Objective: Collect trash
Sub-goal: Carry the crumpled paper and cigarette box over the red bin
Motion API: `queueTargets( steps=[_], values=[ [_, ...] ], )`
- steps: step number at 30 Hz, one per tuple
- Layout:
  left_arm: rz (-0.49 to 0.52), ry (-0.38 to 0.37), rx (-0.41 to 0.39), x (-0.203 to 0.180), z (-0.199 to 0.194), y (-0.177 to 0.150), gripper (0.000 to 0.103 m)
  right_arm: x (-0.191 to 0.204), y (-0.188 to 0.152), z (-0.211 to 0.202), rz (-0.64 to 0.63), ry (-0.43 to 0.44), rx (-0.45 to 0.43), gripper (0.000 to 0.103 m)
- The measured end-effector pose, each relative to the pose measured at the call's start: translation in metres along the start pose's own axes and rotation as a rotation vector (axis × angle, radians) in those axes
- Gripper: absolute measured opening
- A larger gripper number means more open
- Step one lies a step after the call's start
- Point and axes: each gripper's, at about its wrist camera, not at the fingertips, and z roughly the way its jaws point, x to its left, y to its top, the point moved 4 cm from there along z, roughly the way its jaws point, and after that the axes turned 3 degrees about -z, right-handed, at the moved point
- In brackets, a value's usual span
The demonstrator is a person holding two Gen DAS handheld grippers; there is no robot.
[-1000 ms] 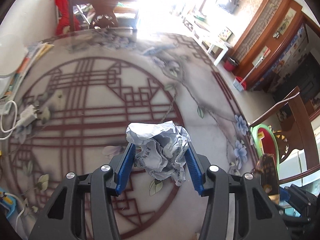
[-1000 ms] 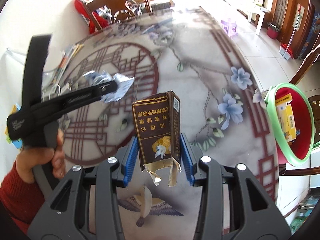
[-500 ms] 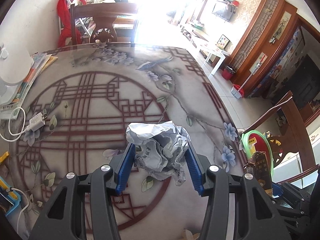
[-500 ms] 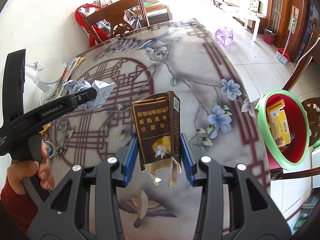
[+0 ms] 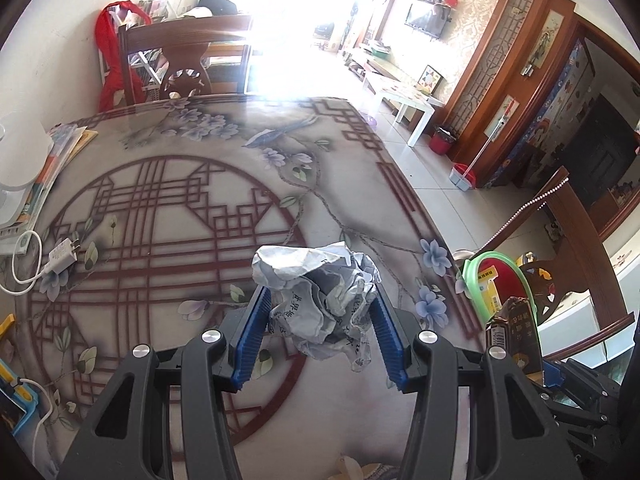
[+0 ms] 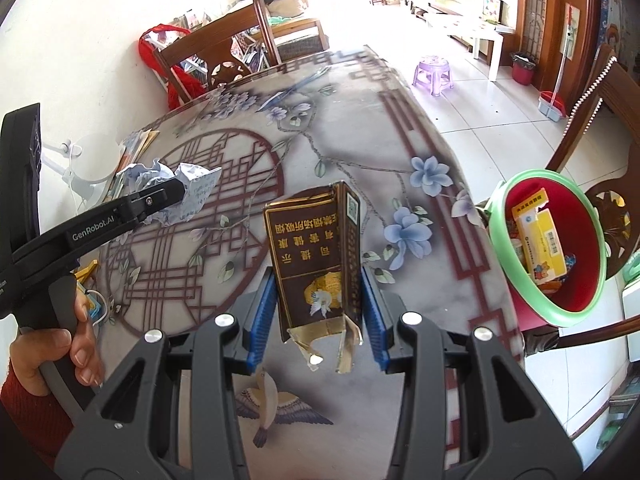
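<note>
Left wrist view: left gripper (image 5: 320, 334) up over the tabletop (image 5: 168, 208), blue fingers (image 5: 252, 336) pinching a paper ball (image 5: 320, 300), crumpled, printed, clear of the surface. Off to the right edge, bin (image 5: 476, 280) with green rim and red inside, below the tabletop's edge beside a chair (image 5: 576, 220); brown pack (image 5: 516, 332) showing just in front of it. Charger (image 5: 60, 256) with white cable lying far left on the tabletop, near a stack of books (image 5: 52, 160). Right wrist view: right gripper (image 6: 318, 312) clamped on that pack (image 6: 316, 256), fingers (image 6: 262, 320) pressed on both sides, torn end hanging toward the camera, held in the air above the painted flowers. Bin (image 6: 516, 280) to the right, yellow box (image 6: 544, 236) inside with other scraps. Left gripper (image 6: 160, 196) at left with the paper ball (image 6: 192, 188) in its tip, hand (image 6: 60, 344) and red sleeve (image 6: 36, 412) gripping the handle.
</note>
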Motion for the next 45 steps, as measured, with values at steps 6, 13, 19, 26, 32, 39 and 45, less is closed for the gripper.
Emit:
queueTargets(
  steps=[6,13,19,26,32,39,45],
  values=[
    [0.021,-0.017,0.0,-0.018,0.001,-0.003,0.048,-0.015,-0.003,-0.011,0.018,-0.021,-0.011,0.04],
    [0.051,-0.025,0.005,-0.039,0.003,-0.005,0.048,-0.033,-0.006,-0.02,0.044,-0.033,-0.023,0.04],
    [0.078,-0.039,0.01,-0.058,0.008,-0.004,0.048,-0.049,-0.008,-0.026,0.07,-0.043,-0.031,0.04],
    [0.107,-0.057,0.02,-0.086,0.015,-0.005,0.048,-0.072,-0.009,-0.036,0.094,-0.061,-0.041,0.04],
    [0.123,-0.064,0.031,-0.111,0.023,-0.006,0.048,-0.096,-0.009,-0.042,0.112,-0.073,-0.043,0.04],
    [0.143,-0.073,0.039,-0.146,0.034,-0.005,0.048,-0.129,-0.008,-0.05,0.13,-0.088,-0.043,0.04],
    [0.152,-0.083,0.04,-0.179,0.046,-0.004,0.048,-0.166,-0.004,-0.058,0.148,-0.103,-0.045,0.04]
  ],
)
